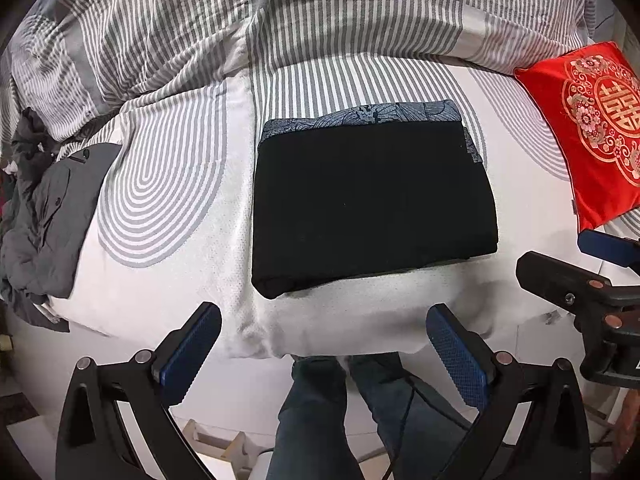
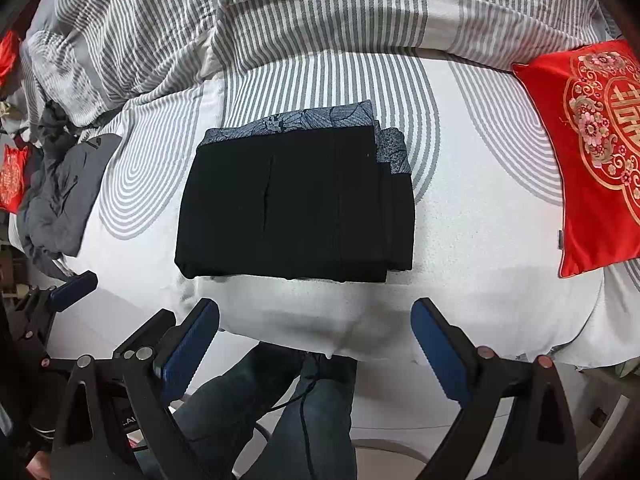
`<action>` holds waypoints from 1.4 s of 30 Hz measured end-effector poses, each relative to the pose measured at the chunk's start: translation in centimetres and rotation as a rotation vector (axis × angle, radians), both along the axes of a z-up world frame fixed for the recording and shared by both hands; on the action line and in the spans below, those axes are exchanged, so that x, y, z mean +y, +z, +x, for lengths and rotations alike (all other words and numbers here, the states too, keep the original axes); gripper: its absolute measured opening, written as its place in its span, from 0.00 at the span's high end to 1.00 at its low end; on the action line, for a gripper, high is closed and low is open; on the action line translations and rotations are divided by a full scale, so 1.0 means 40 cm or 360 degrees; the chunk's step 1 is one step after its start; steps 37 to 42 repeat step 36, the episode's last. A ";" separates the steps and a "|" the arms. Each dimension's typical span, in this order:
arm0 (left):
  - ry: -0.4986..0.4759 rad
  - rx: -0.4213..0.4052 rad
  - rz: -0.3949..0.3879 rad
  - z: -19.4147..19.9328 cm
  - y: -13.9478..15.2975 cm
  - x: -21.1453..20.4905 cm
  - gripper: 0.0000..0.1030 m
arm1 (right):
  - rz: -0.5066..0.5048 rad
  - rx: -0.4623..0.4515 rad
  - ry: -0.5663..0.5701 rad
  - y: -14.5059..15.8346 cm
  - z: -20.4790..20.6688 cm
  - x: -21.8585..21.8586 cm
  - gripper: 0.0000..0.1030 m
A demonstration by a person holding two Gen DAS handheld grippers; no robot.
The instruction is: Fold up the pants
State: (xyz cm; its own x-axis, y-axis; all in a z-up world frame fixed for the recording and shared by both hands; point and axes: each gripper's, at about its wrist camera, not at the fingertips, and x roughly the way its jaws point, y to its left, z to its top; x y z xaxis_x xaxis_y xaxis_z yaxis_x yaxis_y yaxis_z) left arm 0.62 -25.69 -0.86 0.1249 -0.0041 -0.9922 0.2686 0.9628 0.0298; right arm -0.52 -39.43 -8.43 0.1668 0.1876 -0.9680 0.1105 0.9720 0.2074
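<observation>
Both tongs, left tongs [image 1: 324, 344] and right tongs [image 2: 316, 336], are spread, empty. Risk: snagging the folded pants [image 2: 296, 204] unfolds the stack.

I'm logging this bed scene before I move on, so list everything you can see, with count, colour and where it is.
folded pants: one, black with a blue patterned band, middle of the bed
bed sheet: one, white with grey curved stripes, under the pants
duvet: one, grey and white striped, bunched at the far side
cushion: one large, red with gold pattern, right side of the bed
grey garment: one, crumpled, left edge of the bed
legs in jeans: two, dark blue, at the bed's near edge
left gripper: black, blue pads, open, empty
right gripper: black, blue pads, open, empty
</observation>
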 end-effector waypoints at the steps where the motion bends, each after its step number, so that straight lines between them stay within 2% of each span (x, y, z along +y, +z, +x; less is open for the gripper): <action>1: 0.0004 0.0001 -0.0002 0.000 0.000 0.001 0.00 | 0.0001 0.0000 0.0003 0.000 0.000 0.001 0.05; 26: 0.0039 0.0018 -0.0029 0.010 -0.005 0.002 0.00 | -0.0001 -0.0003 0.0028 -0.002 0.008 0.012 0.05; 42: 0.0017 -0.0019 -0.0058 0.009 0.008 -0.005 0.00 | 0.0001 0.0004 0.0027 -0.009 0.012 0.006 0.05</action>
